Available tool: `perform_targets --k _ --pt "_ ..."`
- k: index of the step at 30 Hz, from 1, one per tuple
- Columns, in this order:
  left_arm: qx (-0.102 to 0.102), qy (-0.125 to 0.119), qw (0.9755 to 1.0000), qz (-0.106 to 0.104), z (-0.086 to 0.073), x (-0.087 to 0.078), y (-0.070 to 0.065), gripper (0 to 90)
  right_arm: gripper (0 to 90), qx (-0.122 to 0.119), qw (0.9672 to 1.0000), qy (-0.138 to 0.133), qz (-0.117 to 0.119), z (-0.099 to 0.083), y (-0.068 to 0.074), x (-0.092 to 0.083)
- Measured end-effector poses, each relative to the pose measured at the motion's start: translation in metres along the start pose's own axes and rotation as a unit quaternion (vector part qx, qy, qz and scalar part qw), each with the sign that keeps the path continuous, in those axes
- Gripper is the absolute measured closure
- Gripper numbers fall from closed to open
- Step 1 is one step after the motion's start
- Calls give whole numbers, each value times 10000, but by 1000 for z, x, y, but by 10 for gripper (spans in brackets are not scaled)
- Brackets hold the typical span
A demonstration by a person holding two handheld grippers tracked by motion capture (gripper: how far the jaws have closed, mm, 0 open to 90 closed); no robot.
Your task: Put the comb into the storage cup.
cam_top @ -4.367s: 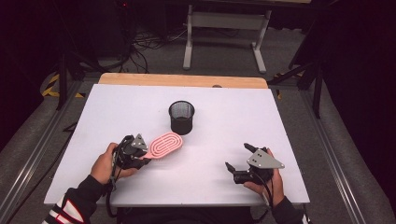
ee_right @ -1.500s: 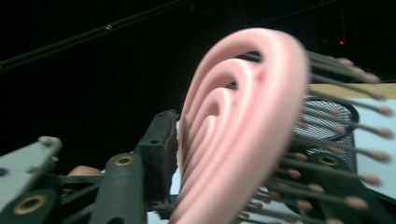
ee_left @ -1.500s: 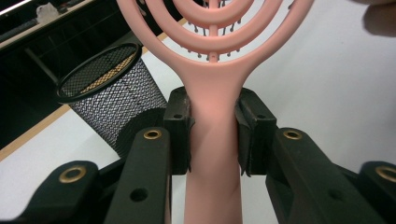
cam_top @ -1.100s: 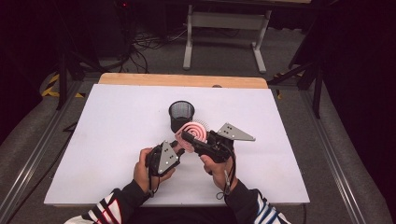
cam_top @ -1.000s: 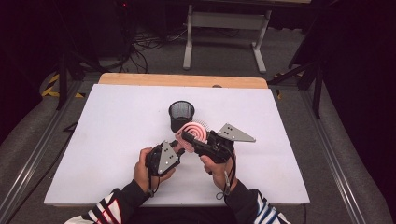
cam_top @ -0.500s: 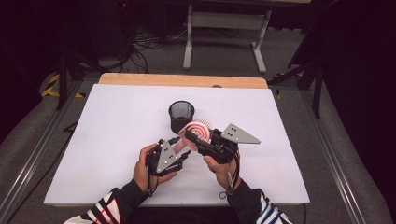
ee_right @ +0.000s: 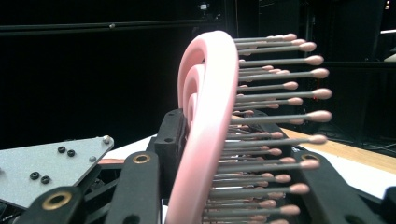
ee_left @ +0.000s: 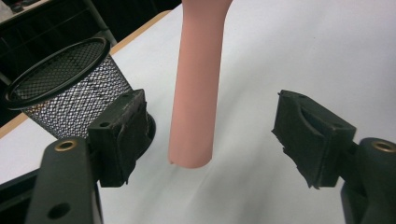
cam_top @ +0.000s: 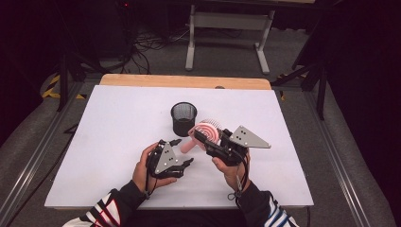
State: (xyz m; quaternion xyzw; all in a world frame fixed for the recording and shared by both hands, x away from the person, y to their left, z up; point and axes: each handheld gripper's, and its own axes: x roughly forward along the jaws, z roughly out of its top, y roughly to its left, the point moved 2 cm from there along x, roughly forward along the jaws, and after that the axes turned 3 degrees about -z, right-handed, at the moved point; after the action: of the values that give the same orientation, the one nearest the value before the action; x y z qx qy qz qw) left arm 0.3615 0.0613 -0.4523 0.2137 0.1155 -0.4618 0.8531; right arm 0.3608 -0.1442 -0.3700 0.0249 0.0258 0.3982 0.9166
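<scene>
A pink hairbrush (cam_top: 208, 128) hangs above the table, just right of a black mesh cup (cam_top: 183, 118). My right gripper (cam_top: 200, 136) is shut on the brush's head (ee_right: 205, 121), and the bristles stick out to one side between its jaws. The brush's pink handle (ee_left: 194, 93) points toward my left gripper (cam_top: 183, 152). In the left gripper view that gripper (ee_left: 212, 135) stands open. Its jaws have just been opening, and the handle sits between the pads without touching either. The mesh cup (ee_left: 70, 93) stands just beyond the left pad.
The white table (cam_top: 108, 137) has a wooden strip (cam_top: 184, 81) along its far edge. Dark floor, cables and a metal stand lie beyond it. The other gripper's grey plate (ee_right: 42, 168) shows at the lower left of the right gripper view.
Earlier the left gripper held the brush at the table's left and the right gripper was far right. In the last second the left jaws spread off the handle while the right kept its grip.
</scene>
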Motion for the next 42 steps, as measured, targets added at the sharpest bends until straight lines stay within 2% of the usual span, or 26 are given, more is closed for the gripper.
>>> perform_targets --k 4,8,13,15,17,20,27,42 --pt "31 -37 9999 -156 -2 -3 1 204 610 -61 10000 10 -55 1 -3 -4" --pt "-20 -115 9997 -206 -3 -7 5 178 610 -133 9999 -19 -105 2 -6 -9" --pt "8 -154 9996 -216 -3 -10 9 147 610 -211 9996 -44 -206 5 -12 -16" --pt "-21 -174 9994 -299 -4 -11 10 130 610 -207 9995 -66 -245 6 -14 -19" --pt "47 -145 9992 -372 -5 -14 12 109 610 -203 9994 -90 -280 7 -17 -21" --pt "-9 -179 9989 -435 -8 -19 16 98 609 -165 9993 -83 -311 8 -20 -23" --pt "-126 -313 9986 -402 -10 -28 23 70 610 -195 9989 -150 -388 11 -25 -28" --pt "-148 -349 9991 -165 -19 -54 37 67 610 -308 9980 -248 -498 19 -29 -36"
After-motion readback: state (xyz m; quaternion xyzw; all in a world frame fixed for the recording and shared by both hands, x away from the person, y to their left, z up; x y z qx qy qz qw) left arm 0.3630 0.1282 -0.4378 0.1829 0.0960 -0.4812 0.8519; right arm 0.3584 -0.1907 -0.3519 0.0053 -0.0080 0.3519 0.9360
